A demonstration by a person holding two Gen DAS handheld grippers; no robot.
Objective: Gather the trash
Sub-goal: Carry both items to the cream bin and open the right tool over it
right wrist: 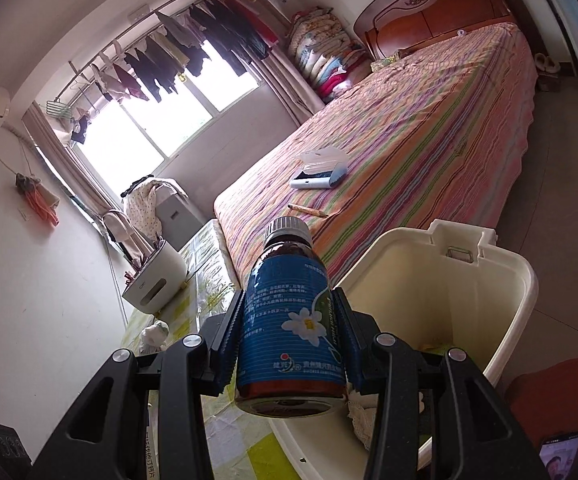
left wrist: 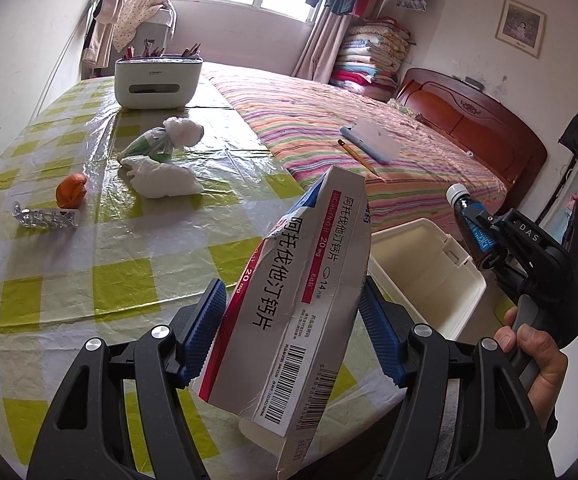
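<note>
Table (left wrist: 89,264) litter shows only leftward; left gripper (left wrist: 293,320) clamps medicine box (left wrist: 297,300), right gripper (right wrist: 289,344) clamps bottle (right wrist: 289,320).

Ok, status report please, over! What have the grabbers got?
Left hand-held gripper shut on medicine box. Right hand-held gripper shut on brown bottle. White bin open, nothing blocking it.

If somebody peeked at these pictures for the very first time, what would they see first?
Probably the big white medicine box clamped in the left gripper, right up front over the checked table. Next, the brown bottle with a blue flower label, clamped in the right gripper beside the open cream bin. Behind both stretches the striped bed.
</note>
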